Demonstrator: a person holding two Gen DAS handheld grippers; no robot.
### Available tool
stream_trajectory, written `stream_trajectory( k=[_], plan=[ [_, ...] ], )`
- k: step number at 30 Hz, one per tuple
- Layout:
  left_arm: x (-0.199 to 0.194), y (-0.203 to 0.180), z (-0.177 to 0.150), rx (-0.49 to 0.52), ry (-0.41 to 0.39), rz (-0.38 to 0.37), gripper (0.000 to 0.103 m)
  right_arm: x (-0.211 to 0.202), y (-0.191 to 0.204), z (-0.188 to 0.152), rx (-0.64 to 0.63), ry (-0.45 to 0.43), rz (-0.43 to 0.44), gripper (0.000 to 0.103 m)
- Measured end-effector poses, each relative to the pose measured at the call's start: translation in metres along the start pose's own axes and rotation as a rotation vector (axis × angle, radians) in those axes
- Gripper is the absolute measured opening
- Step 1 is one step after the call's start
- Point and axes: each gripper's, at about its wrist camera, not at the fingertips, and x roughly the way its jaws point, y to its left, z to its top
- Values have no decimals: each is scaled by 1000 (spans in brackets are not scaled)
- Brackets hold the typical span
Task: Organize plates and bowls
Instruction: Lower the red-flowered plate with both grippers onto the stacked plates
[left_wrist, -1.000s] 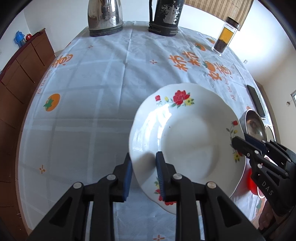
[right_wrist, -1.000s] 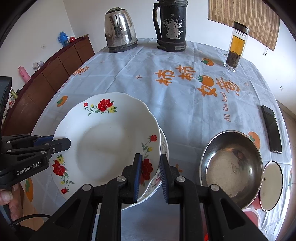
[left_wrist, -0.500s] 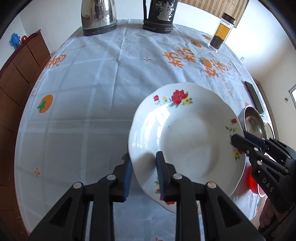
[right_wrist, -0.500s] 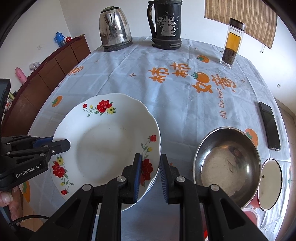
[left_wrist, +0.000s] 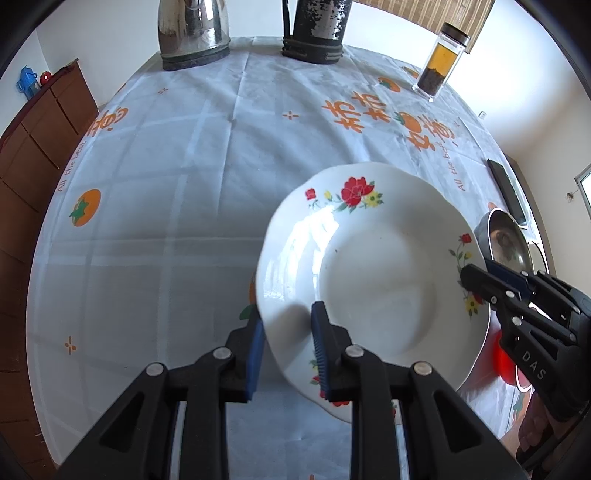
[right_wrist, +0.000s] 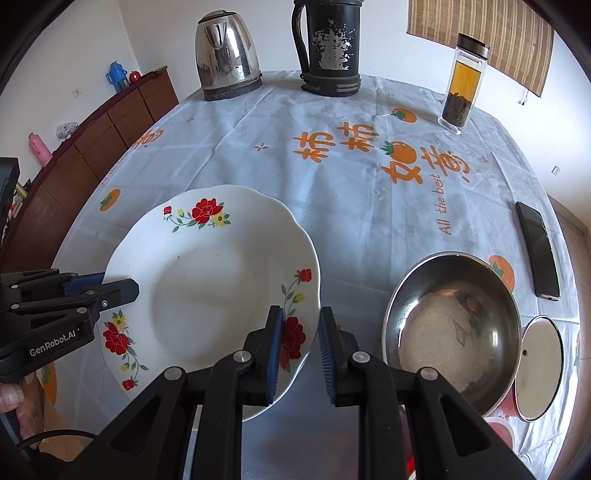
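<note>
Here my left claw (left_wrist: 286, 349) is narrowed onto the near-left rim of the white flowered plate (left_wrist: 373, 284), one blue pad under the rim and the other on its upper face. My right claw (right_wrist: 300, 345) pinches the opposite rim of the same plate (right_wrist: 210, 280), its left pad on the red flower print and its right pad outside the edge, so the plate is clamped between both claws at once. In the left wrist view the right claw (left_wrist: 476, 275) reaches in from the plate's far edge; in the right wrist view the left claw (right_wrist: 122, 286) comes in from the left.

The plate hangs tilted above the table (right_wrist: 332, 206), which wears a white cloth printed with orange fruit and characters. Just right of the plate stands a steel bowl (right_wrist: 452, 328), with a round lid (right_wrist: 539, 367) beside it and a dark phone (right_wrist: 537, 249) farther out. At the far edge stand a steel kettle (right_wrist: 227, 55), a black jug (right_wrist: 328, 48) and a glass tea bottle (right_wrist: 461, 85).
</note>
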Motion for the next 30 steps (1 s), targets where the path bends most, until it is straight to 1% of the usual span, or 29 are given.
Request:
stream_trajectory(
  k=[30],
  plan=[
    [10, 2, 1, 3, 15, 3, 23, 8, 1, -3, -12, 20, 0, 21]
  ],
)
